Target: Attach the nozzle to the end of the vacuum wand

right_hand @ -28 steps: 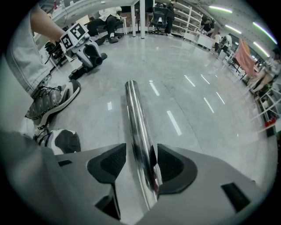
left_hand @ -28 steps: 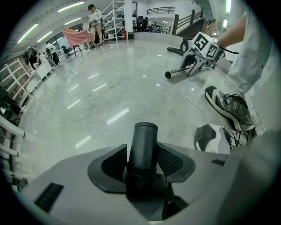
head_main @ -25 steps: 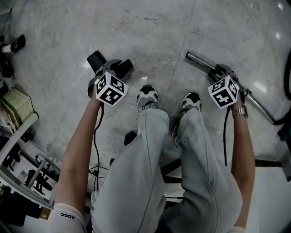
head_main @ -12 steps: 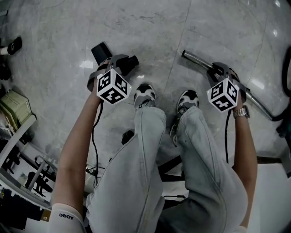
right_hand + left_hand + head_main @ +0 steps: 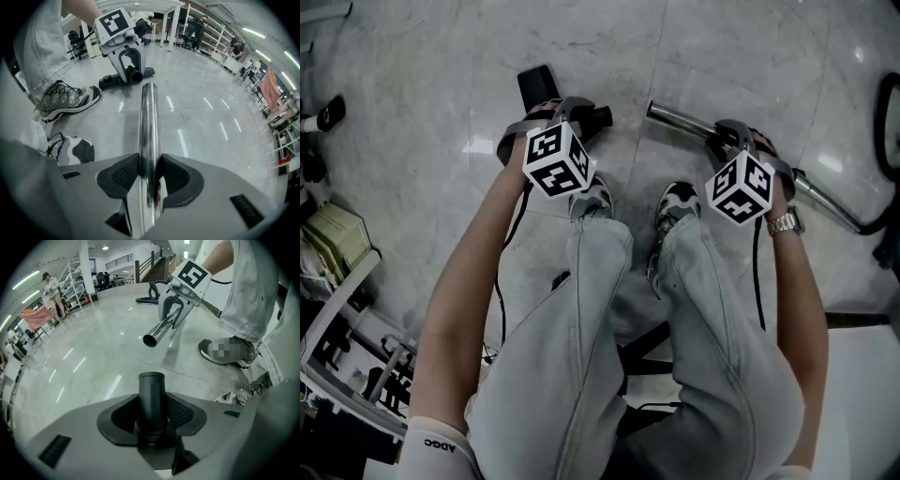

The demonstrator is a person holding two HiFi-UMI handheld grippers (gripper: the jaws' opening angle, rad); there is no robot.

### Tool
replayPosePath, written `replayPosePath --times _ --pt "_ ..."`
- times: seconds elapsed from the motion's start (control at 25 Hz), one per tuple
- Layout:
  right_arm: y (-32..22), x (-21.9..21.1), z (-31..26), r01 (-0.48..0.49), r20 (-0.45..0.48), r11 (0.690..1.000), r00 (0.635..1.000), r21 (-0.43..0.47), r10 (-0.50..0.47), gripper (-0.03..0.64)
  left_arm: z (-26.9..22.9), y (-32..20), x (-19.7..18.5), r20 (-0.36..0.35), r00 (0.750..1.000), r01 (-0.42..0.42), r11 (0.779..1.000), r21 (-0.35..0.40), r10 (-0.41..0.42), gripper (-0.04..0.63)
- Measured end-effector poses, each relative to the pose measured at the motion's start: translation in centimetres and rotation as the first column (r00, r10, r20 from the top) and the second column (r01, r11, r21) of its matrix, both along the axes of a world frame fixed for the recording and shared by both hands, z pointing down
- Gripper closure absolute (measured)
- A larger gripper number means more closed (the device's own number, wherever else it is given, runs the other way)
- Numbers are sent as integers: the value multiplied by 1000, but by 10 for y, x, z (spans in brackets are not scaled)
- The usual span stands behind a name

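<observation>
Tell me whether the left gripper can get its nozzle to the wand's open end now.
Probably yes: the left gripper, jaws just closed on the nozzle, points it roughly at the wand mouth; nothing stands between.

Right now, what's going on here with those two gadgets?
A person standing on a marble floor holds a hand-held gripper in each hand. The left hand-held gripper has just closed on the neck of a dark vacuum nozzle. The right hand-held gripper has just closed on a shiny metal wand. The nozzle's neck and the wand's open end face each other across a gap, so the two are not joined yet.
</observation>
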State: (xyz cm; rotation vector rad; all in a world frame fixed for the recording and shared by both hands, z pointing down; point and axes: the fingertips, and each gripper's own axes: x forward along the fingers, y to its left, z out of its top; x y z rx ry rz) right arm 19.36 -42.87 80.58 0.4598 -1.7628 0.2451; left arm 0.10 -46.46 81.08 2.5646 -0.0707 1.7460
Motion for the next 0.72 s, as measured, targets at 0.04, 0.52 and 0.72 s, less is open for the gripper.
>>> replayPosePath --times 0.04,0.52,0.72 --pt "2 0 -1 3 -1 1000 1000 -1 -3 460 0 1 6 2 1000 -20 1000 -2 20 409" --pt "12 -4 -2 34 -10 999 999 -16 -35 460 -4 9 53 -11 988 -152 988 -8 152 409" --pt "19 -9 1 53 -13 998 998 -34 -54 462 -5 13 57 -2 977 -214 977 -6 214 408"
